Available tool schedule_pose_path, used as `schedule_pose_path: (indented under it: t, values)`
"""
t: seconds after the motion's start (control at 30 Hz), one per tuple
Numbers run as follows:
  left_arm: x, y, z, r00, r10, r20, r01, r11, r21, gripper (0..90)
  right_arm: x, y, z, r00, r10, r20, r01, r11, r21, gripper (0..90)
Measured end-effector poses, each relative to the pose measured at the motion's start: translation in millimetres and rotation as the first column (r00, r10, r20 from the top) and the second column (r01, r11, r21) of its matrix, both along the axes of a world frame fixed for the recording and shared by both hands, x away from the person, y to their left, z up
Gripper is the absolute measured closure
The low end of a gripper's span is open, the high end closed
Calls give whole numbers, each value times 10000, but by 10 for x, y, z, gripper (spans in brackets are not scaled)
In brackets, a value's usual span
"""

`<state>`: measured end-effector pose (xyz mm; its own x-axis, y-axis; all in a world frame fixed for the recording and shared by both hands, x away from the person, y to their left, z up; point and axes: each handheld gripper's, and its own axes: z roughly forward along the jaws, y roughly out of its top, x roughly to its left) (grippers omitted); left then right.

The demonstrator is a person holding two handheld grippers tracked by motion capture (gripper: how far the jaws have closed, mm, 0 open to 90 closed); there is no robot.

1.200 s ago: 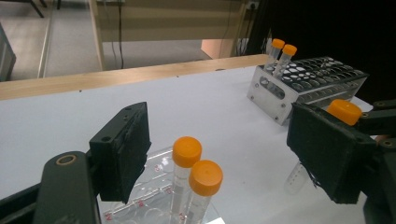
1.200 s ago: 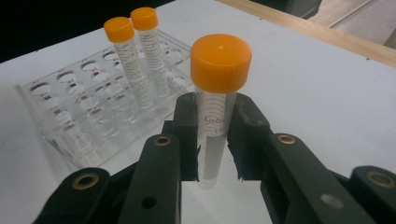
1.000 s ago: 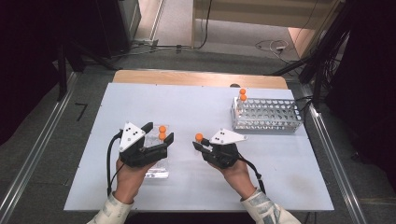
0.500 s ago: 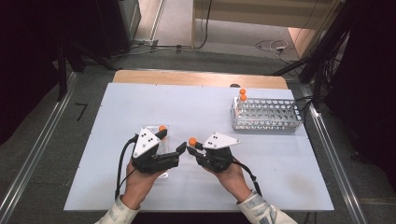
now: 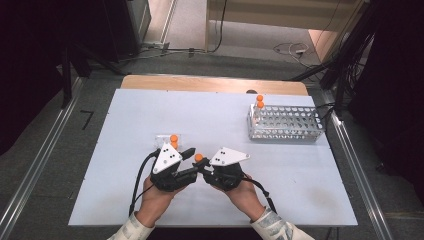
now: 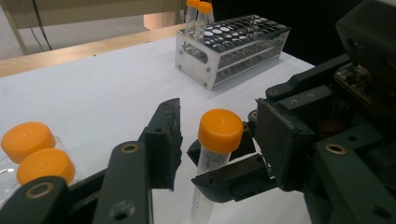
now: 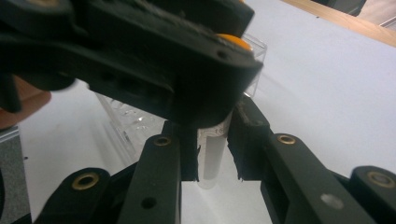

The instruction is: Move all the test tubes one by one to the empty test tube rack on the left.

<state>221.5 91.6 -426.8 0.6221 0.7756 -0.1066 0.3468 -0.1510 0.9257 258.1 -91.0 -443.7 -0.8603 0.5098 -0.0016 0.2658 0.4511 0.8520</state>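
Note:
A clear tube with an orange cap [image 5: 198, 157] stands upright between the two grippers at the table's front middle. My right gripper [image 5: 204, 168] is shut on the tube's body [image 7: 211, 163], below the cap. My left gripper [image 5: 194, 161] has come in from the left, and its jaws have just been closing. They stand on either side of the orange cap [image 6: 219, 129] with a small gap on each side, so the pads do not press on it. In the right gripper view the left gripper's black body [image 7: 140, 56] crosses over the tube and hides its cap.
A metal tube rack [image 5: 285, 123] stands at the right rear with two orange-capped tubes [image 5: 259, 102] in its far left corner. A clear box [image 5: 167, 138] with orange-capped tubes [image 6: 35, 151] sits just behind the left gripper. Bare white tabletop [image 5: 200, 115] lies behind.
The left gripper has moved right to meet the right gripper, and its jaws have narrowed around the tube's cap. The right gripper has kept still with the tube.

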Motion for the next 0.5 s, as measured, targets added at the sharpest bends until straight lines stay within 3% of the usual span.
schedule_pose_path:
  t: [0.3,0.5]
  values:
    - [-2,-7,-22,10000,-5,37,5,10000,50,668,-2,-2,3,10000,16,-57,-16,10000,22,719]
    - [1,7,-17,10000,-11,-26,10,10000,-70,687,-6,-2,3,10000,30,-81,-29,10000,50,716]
